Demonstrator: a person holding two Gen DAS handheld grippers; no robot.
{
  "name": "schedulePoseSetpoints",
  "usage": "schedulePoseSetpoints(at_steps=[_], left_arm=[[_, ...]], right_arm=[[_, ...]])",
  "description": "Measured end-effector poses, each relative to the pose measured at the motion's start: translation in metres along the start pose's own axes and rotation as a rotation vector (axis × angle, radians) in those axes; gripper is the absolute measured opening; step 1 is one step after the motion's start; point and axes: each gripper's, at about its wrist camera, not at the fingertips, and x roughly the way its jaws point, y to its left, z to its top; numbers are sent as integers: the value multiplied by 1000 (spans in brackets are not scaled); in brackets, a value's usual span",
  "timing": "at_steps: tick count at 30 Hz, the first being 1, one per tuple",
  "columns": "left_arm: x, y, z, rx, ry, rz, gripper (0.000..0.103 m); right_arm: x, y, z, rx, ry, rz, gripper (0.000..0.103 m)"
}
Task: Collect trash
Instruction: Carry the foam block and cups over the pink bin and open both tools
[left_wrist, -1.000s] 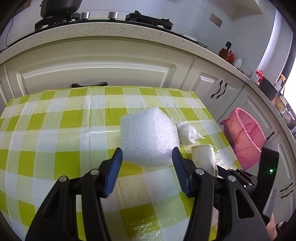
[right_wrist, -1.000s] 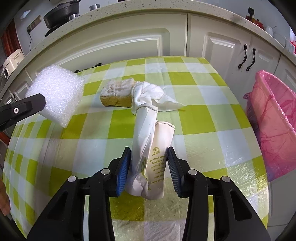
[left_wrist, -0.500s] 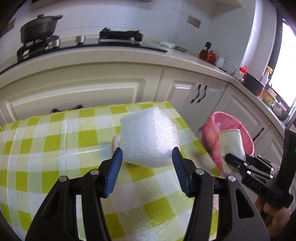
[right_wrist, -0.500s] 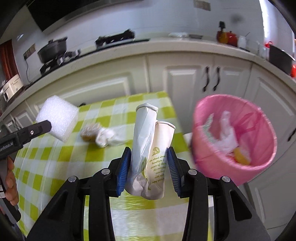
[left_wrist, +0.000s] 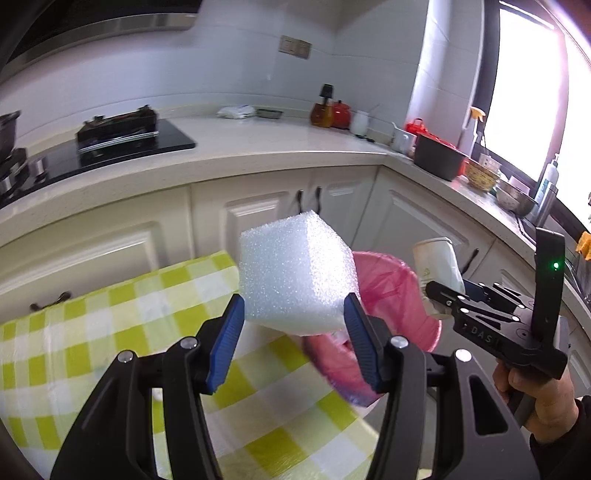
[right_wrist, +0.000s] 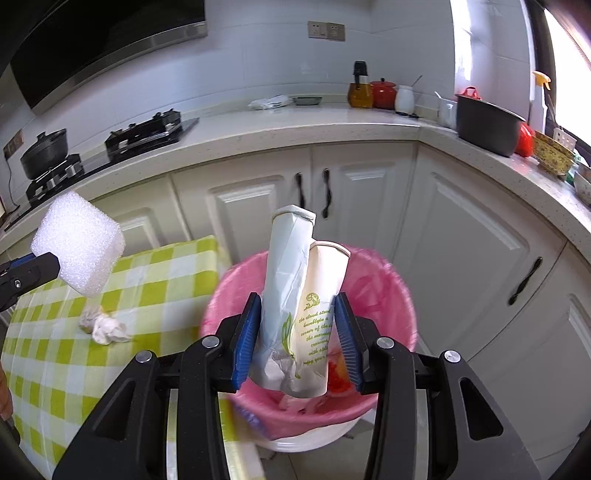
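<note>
My left gripper (left_wrist: 293, 325) is shut on a white foam block (left_wrist: 295, 273), held in the air above the table's right edge; the block also shows in the right wrist view (right_wrist: 79, 249). My right gripper (right_wrist: 295, 332) is shut on two crushed paper cups (right_wrist: 303, 314), held directly over the pink-lined trash bin (right_wrist: 380, 280). The bin (left_wrist: 391, 295) stands on the floor just past the table. The cups (left_wrist: 437, 266) and the right gripper (left_wrist: 443, 299) also show at the right in the left wrist view.
A crumpled white tissue (right_wrist: 105, 326) lies on the green-checked tablecloth (right_wrist: 55, 354) near its right edge. White cabinets (right_wrist: 369, 206) and a countertop with a stove (right_wrist: 147, 134), pots and jars stand behind the bin.
Both grippers have lifted off the table and swung right. The cups moved from the table to above the bin. The foam block rose and moved toward the bin.
</note>
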Motion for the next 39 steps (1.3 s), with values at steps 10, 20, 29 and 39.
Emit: schedulePoseSetpoints(at_steps=[10,20,29,39], left_arm=[[64,-53,27,42,55,-63,54],[106,-63,30,35,109,-76,59],[98,-51,15,13,106,-67,64],[65,-24,-9,-14,80,-29,65]], right_arm=[[26,-42,22,7,3,-3,41],[31,-67,25,11,-19,-36,65],[26,-77,11,43,-7,-33,65],[13,-60,-7,55,-12,-12,72]])
